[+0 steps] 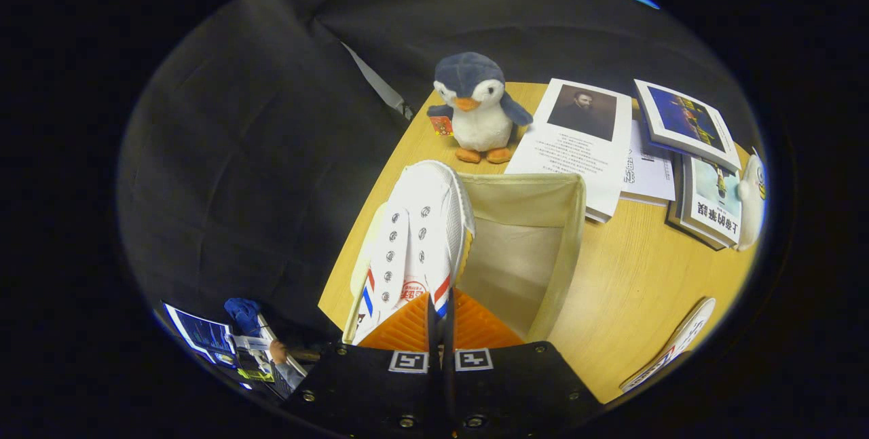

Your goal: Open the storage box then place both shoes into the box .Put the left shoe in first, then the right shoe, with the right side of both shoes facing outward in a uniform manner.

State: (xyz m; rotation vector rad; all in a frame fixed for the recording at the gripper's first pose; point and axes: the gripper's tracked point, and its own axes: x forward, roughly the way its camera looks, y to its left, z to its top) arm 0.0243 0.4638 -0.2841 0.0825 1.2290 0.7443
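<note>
White canvas of the shoe (414, 235) rose directly ahead of my gripper (440, 320), its toe pointing away from me toward the plush penguin (475, 110). My two orange fingers (400, 334) stood close together, with the heel end of the shoe pinched between them; the red and blue stripes on the shoe's side sat just above the fingertips. I held the shoe over the left part of the storage box (543, 188), a cream fabric box with its top open and its pale inner walls and floor visible. Whether the sole touched the box rim or floor could not be determined from my view. The box rested on a light wooden table (631, 290). Beyond the box, the penguin stood upright near the far table edge. To its right lay a printed sheet with a portrait (577, 134), and further right a stack of books (699, 167) lay flat. A second white shoe (672, 344) lay on the table to the right of the box, well apart from my fingers.
</note>
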